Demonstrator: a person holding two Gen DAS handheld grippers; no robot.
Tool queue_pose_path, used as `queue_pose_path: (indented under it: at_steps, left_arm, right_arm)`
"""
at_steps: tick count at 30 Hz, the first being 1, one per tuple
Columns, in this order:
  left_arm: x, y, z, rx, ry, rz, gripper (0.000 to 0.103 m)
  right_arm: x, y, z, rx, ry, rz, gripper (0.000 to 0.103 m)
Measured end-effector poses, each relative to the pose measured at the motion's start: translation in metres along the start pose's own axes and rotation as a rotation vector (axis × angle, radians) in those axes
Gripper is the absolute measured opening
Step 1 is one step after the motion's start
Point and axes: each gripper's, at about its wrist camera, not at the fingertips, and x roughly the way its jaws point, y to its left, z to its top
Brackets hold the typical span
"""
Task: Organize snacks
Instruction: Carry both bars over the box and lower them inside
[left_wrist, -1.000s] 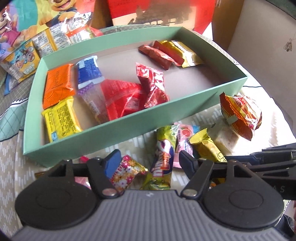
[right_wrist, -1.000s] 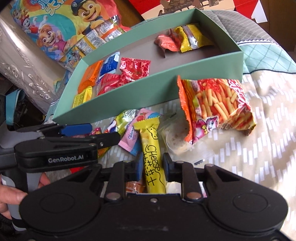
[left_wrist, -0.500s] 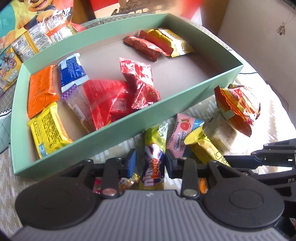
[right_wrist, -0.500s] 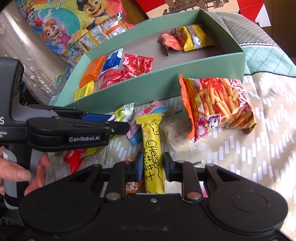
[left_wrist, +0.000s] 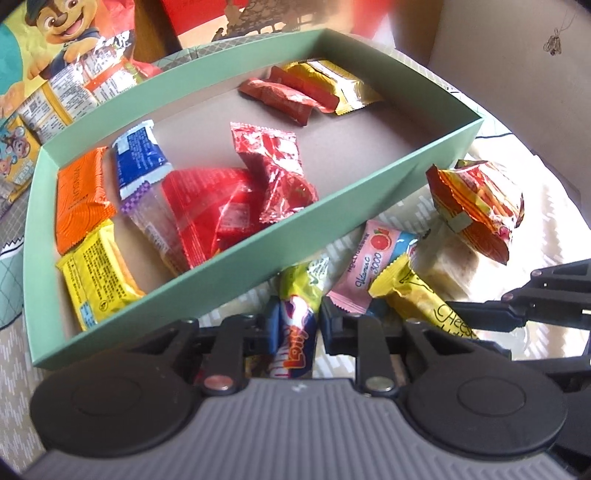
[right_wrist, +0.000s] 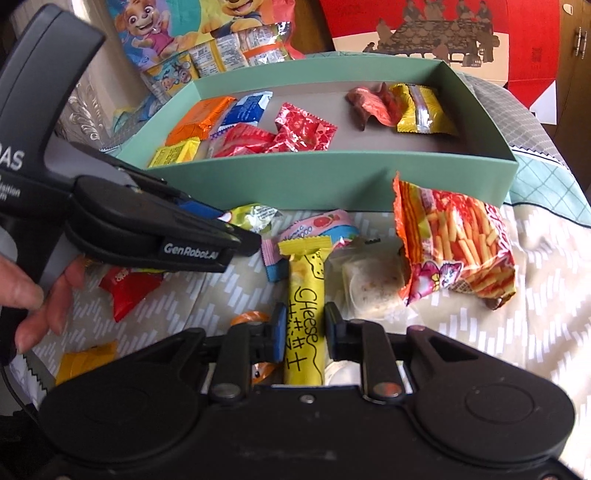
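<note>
A mint-green box (left_wrist: 258, 254) (right_wrist: 332, 177) holds several wrapped snacks. My left gripper (left_wrist: 298, 325) is shut on a yellow-green lolly packet (left_wrist: 301, 295), just in front of the box's near wall; the packet also shows in the right wrist view (right_wrist: 255, 214). My right gripper (right_wrist: 304, 332) is shut on a yellow cheese stick (right_wrist: 304, 310), also seen in the left wrist view (left_wrist: 417, 295). The left gripper body (right_wrist: 155, 236) lies left of the stick.
A pink vitamin C sachet (left_wrist: 373, 258), a clear-wrapped round cake (right_wrist: 373, 284) and an orange chips bag (right_wrist: 454, 247) lie on the patterned cloth before the box. A red packet (right_wrist: 129, 288) and orange wrappers lie left. A cartoon-dog bag (right_wrist: 207, 40) stands behind.
My left gripper closed on the lolly packet and moved toward the box. My right gripper stayed shut on the cheese stick and shifted closer to the box.
</note>
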Motion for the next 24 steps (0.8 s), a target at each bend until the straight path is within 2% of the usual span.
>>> queue_pose_path:
  at_steps: [4, 14, 18, 24]
  left_arm:
    - [-0.009, 0.01, -0.007, -0.097, -0.008, -0.039, 0.021]
    - [-0.06, 0.021, -0.01, -0.185, -0.105, -0.1, 0.021]
    - [-0.08, 0.036, 0.003, -0.24, -0.168, -0.115, 0.021]
    - [-0.09, 0.066, 0.047, -0.286, -0.245, -0.089, 0.021]
  right_arm:
    - [-0.009, -0.013, 0.003, 0.095, -0.006, 0.048, 0.02]
    - [-0.048, -0.022, 0.024, 0.152, -0.076, 0.108, 0.02]
    - [-0.059, -0.026, 0.05, 0.185, -0.123, 0.154, 0.02]
    - [-0.057, -0.023, 0.122, 0.152, -0.201, 0.158, 0.02]
